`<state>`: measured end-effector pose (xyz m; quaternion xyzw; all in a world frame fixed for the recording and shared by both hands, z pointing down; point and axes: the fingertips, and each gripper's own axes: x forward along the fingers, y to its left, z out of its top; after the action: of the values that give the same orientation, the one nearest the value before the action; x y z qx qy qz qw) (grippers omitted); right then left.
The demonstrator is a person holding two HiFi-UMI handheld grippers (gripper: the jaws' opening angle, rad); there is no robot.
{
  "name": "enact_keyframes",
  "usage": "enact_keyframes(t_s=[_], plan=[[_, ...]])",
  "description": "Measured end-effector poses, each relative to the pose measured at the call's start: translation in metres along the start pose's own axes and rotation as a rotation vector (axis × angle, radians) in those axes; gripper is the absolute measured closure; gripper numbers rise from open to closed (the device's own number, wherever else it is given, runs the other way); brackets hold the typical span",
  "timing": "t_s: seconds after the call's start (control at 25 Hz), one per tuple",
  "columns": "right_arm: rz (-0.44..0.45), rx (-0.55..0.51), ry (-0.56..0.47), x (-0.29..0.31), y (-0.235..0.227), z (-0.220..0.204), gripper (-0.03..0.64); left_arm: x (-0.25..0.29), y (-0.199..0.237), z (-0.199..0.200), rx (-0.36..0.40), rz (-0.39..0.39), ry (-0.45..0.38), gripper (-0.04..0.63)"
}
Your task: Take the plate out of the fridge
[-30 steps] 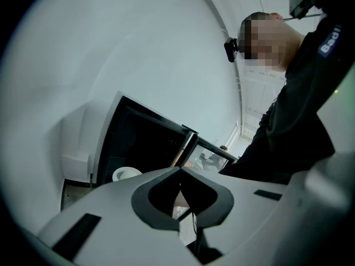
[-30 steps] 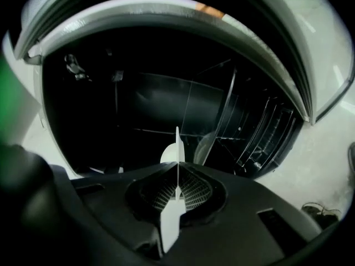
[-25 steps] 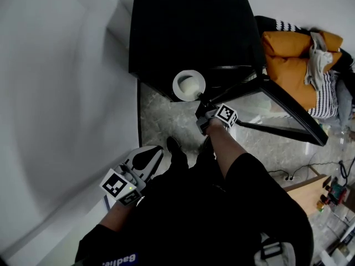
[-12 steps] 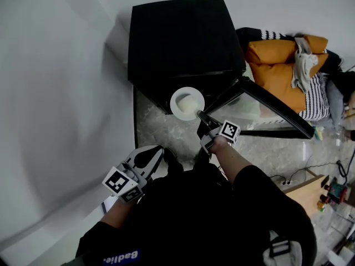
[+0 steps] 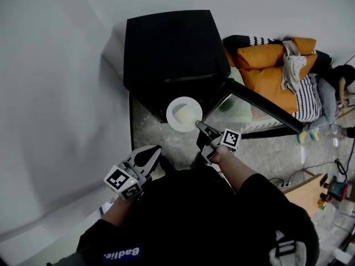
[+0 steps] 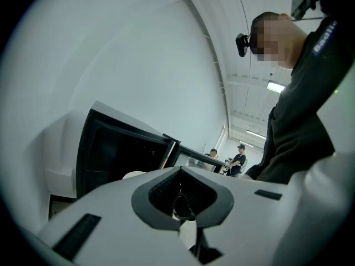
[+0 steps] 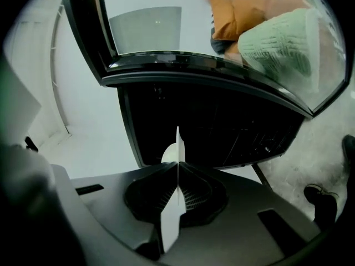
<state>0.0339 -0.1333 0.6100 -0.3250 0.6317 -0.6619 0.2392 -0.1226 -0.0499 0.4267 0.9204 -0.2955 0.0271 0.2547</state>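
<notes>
Now, looking down on a black fridge [image 5: 169, 54] against the white wall, its glass door [image 5: 260, 107] swung wide to the right. Beyond the door, an orange cushion [image 5: 266, 71] heaped with cloth. Out at the fridge's front edge, over the pale stone floor [image 5: 158, 134], a white plate [image 5: 183, 113], pinched by its near rim in the right gripper [image 5: 199, 126], jaws pressed tight on it, edge-on in the right gripper view. Lower left, the left gripper [image 5: 157, 149], jaws together on nothing, well apart from the plate.

left gripper [image 6: 180, 176] — jaws together | black fridge [image 6: 119, 151] at left | standing person [image 6: 239, 158] far back
</notes>
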Motion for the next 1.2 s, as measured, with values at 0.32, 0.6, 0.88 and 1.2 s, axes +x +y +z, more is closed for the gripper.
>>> enact_keyframes(t_s=[0.32,0.6,0.88,1.2], plan=[[0.040,0.031,0.009,-0.027,0.037,-0.008,0.601,0.010,-0.009,0.002,0.015,-0.015,0.000,0.588],[0.117,0.033,-0.012,-0.042,0.078,-0.004,0.601,0.021,-0.010,0.003,0.035,-0.045,-0.002,0.588],[0.162,0.021,-0.003,-0.051,0.114,-0.003,0.601,0.034,-0.014,0.004,0.047,-0.078,0.006,0.588],[0.198,0.024,0.004,-0.054,0.147,-0.010,0.601,0.042,-0.015,0.004,0.052,-0.099,0.010,0.588]])
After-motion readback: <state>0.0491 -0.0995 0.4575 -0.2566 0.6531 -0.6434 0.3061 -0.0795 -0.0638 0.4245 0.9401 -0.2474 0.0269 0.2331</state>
